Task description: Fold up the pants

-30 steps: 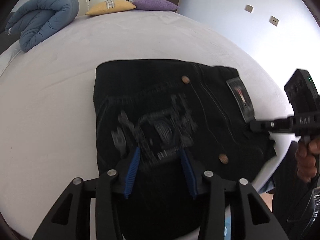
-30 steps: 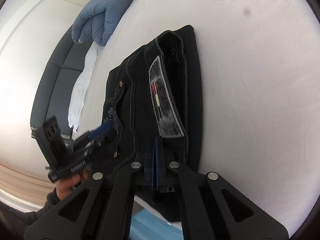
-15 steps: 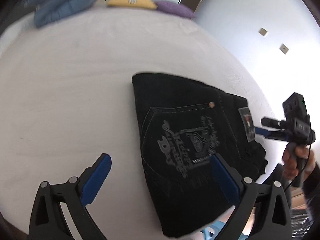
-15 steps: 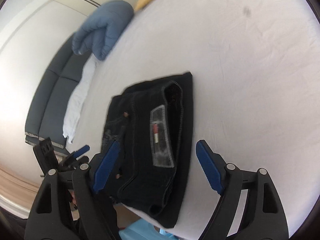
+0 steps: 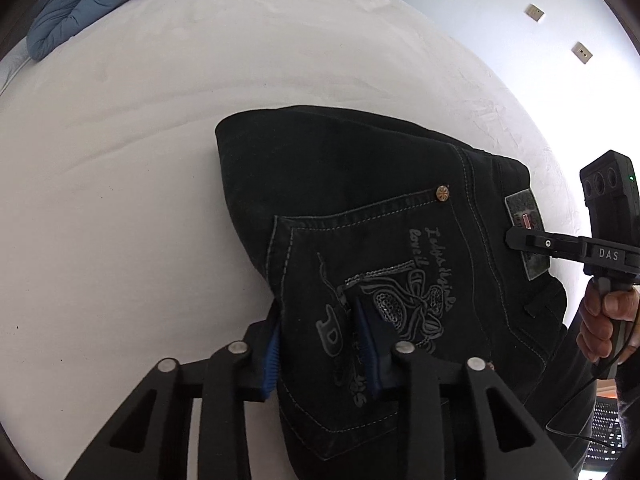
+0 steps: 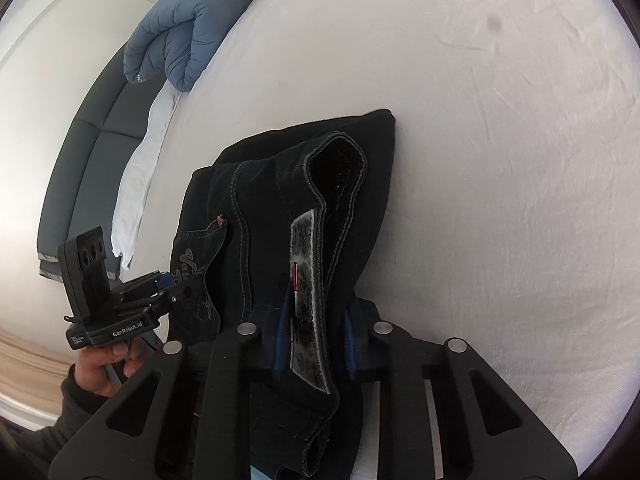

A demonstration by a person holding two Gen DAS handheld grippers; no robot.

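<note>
The folded black pants [image 5: 360,216] lie at the bed's [image 5: 120,160] near edge. The left gripper [image 5: 320,344] closes on the pocket side, the right gripper [image 6: 314,334] on the waistband; both should lift evenly, keeping layers aligned. Count: one pants, two grippers

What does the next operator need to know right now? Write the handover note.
Left gripper: jaws closing on the near edge of the black pants, at the embroidered back pocket; cloth is between the pads.
Right gripper: jaws closing on the waistband by the grey label; cloth is between the pads.
Pants: folded into a compact bundle near the edge of the white bed, pocket side up.
Done: the pants are already folded over.
Left: probably one more fold or a lift to straighten; confirm both grips first.
</note>
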